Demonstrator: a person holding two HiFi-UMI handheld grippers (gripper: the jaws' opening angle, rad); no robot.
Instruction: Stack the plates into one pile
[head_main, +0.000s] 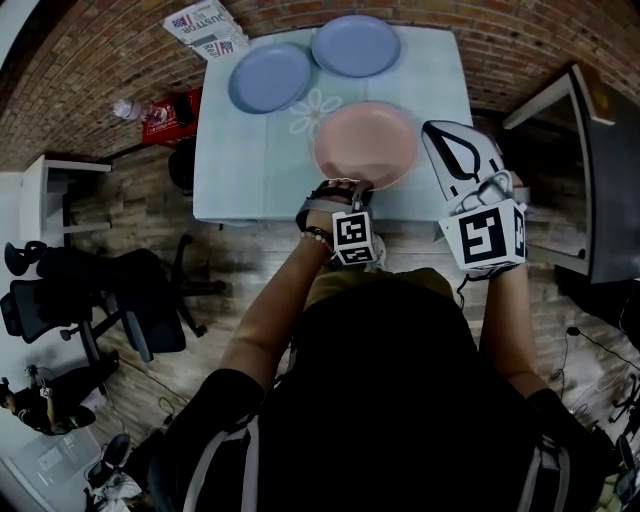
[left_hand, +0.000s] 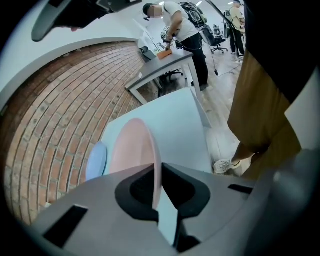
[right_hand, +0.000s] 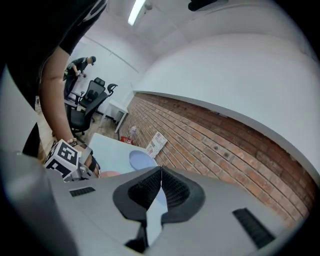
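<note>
A pink plate (head_main: 365, 145) lies at the near middle of the pale blue table (head_main: 230, 170). My left gripper (head_main: 350, 187) is shut on its near rim; in the left gripper view the plate (left_hand: 132, 150) runs edge-on between the pressed jaws of that gripper (left_hand: 159, 167). Two blue plates sit side by side at the far edge, one to the left (head_main: 270, 77) and one to the right (head_main: 355, 45). My right gripper (head_main: 433, 130) hovers at the table's near right corner, shut with nothing in it (right_hand: 161, 170).
Black office chairs (head_main: 100, 290) stand on the floor to the left. A printed box (head_main: 205, 25) and a red item with a bottle (head_main: 150, 115) lie by the brick wall. A desk (head_main: 560, 100) stands close on the right. A person works at a far desk (left_hand: 180, 30).
</note>
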